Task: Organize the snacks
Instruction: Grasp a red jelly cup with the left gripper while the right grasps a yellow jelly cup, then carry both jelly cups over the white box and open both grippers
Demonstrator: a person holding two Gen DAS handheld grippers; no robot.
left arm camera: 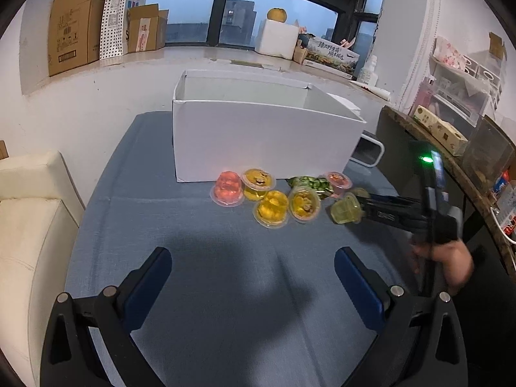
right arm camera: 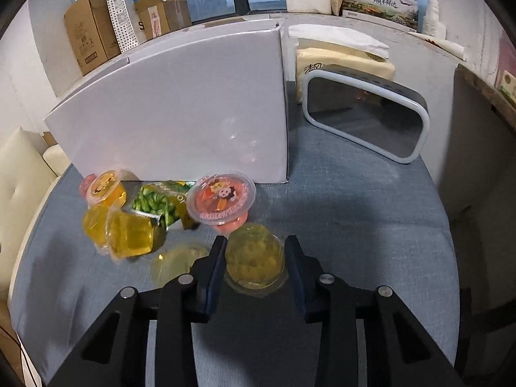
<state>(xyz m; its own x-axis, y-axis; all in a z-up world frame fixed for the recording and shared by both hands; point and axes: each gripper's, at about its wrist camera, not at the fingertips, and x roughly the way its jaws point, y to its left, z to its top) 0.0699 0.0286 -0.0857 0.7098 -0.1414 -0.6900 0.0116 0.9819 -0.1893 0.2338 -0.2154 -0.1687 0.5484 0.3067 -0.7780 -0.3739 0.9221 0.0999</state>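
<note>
Several jelly cups lie on the blue tablecloth in front of an open white box (left arm camera: pixel 258 138). My right gripper (right arm camera: pixel 254 254) is shut on a pale yellow-green jelly cup (right arm camera: pixel 254 258), which also shows in the left wrist view (left arm camera: pixel 346 209). A red jelly cup (right arm camera: pixel 221 198) sits just beyond it, with a green pea snack bag (right arm camera: pixel 158 203) and orange jelly cups (right arm camera: pixel 129 235) to its left. My left gripper (left arm camera: pixel 253 271) is open and empty, over bare cloth short of the pink cup (left arm camera: pixel 227 188) and orange cups (left arm camera: pixel 271 208).
A white-framed mirror-like device (right arm camera: pixel 367 119) stands right of the box, with a tissue pack (right arm camera: pixel 342 58) behind. A cream sofa (left arm camera: pixel 29 219) is at left. A dark side table (left arm camera: pixel 451 167) with shelves is at right. Cardboard boxes (left arm camera: pixel 74 38) line the windowsill.
</note>
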